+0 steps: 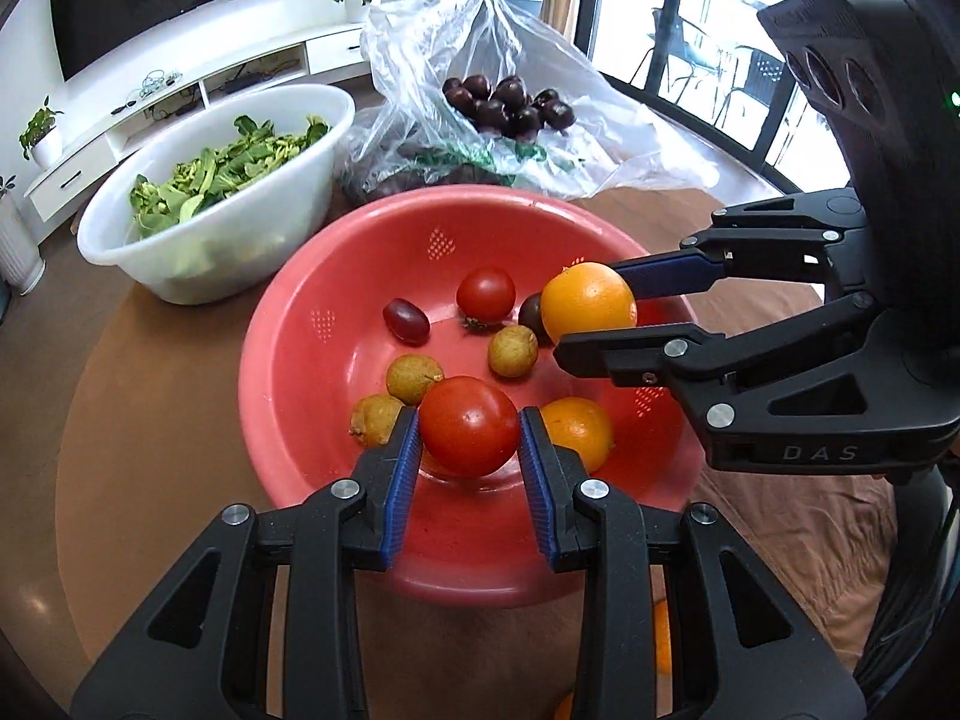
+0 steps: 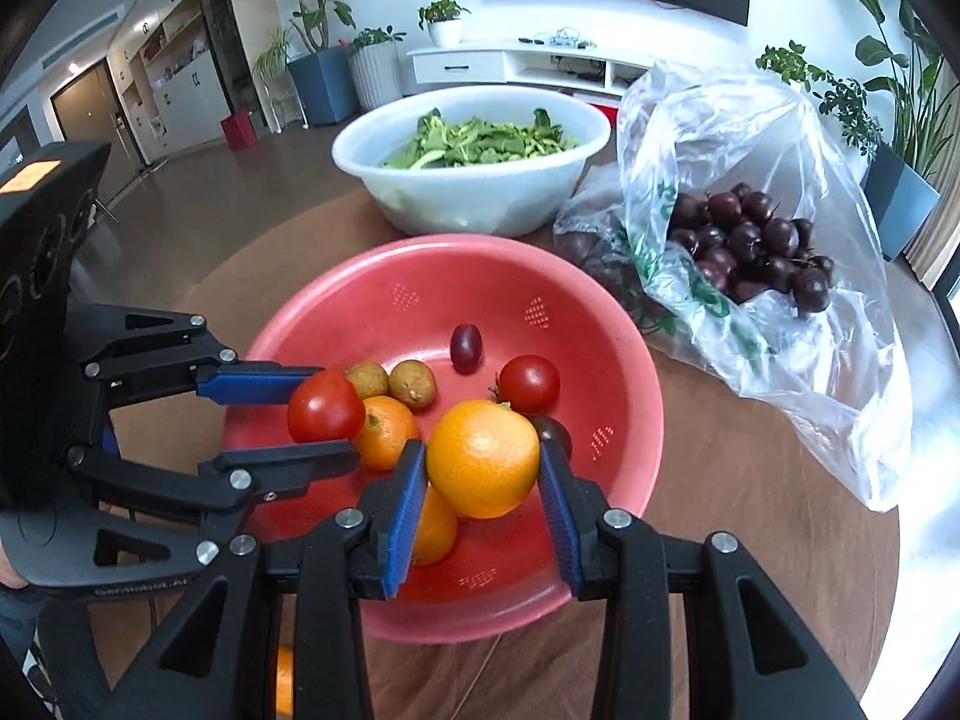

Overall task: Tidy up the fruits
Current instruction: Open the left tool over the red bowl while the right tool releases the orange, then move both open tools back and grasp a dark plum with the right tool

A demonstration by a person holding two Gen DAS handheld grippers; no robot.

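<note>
The red colander [image 1: 312,324] looks like matt plastic, smooth, with small patches of punched holes. The white basin [image 1: 198,240] is smooth, slightly translucent plastic with a soft sheen. The bag [image 2: 780,324] is thin, clear, crinkled plastic film that catches glare, with green print. The left tongs [image 1: 469,441] are matt black plastic with bright metal rivets and ribbed blue pads; the right tongs [image 2: 483,474] look the same. The held tomato [image 1: 468,432] has a glossy, taut skin; the held orange [image 2: 483,456] is finely pitted with a dull shine. The longans [image 1: 414,378] look rough and matt. The desk [image 2: 750,492] is smooth brown with a faint sheen.
</note>
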